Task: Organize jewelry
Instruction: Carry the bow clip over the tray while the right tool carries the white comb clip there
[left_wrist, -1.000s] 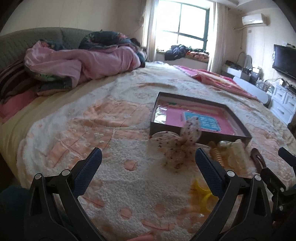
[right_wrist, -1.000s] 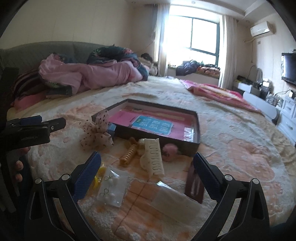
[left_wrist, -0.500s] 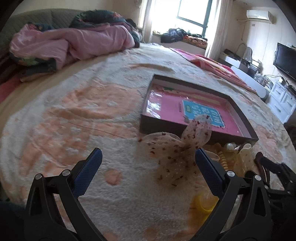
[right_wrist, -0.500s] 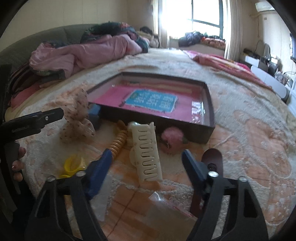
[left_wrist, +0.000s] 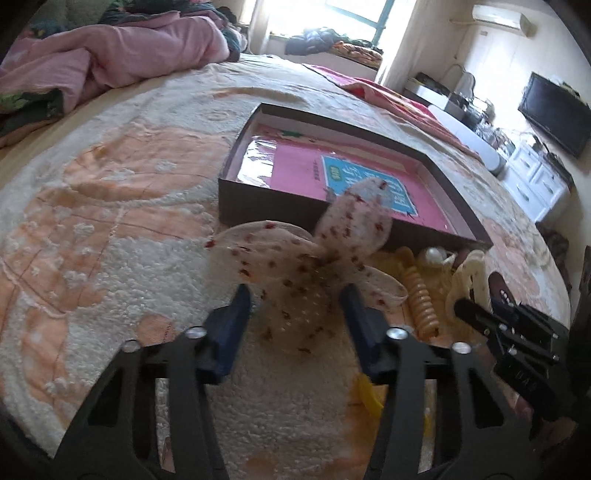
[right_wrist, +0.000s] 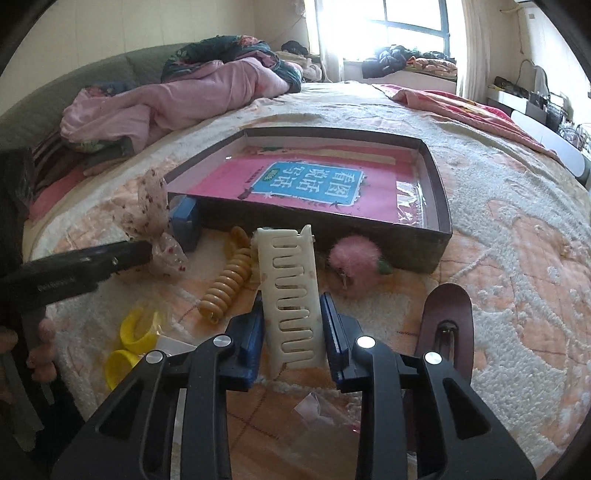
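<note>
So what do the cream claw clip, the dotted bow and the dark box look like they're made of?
Cream claw clip: looks like hard, matte moulded plastic, with rigid interlocking teeth. Dotted bow: sheer, mesh-like fabric; the bedspread shows through it. Dark box: probably cardboard, with thin flat matte walls, though I can't be sure.

Cream bow (left_wrist: 314, 273) – red specks; box (right_wrist: 439, 206) lined pink; comb (right_wrist: 291, 291) ivory.

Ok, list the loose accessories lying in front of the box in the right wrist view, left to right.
Dotted fabric bow → yellow rings → amber spiral hair tie → cream comb clip → pink pom-pom → brown barrette.
</note>
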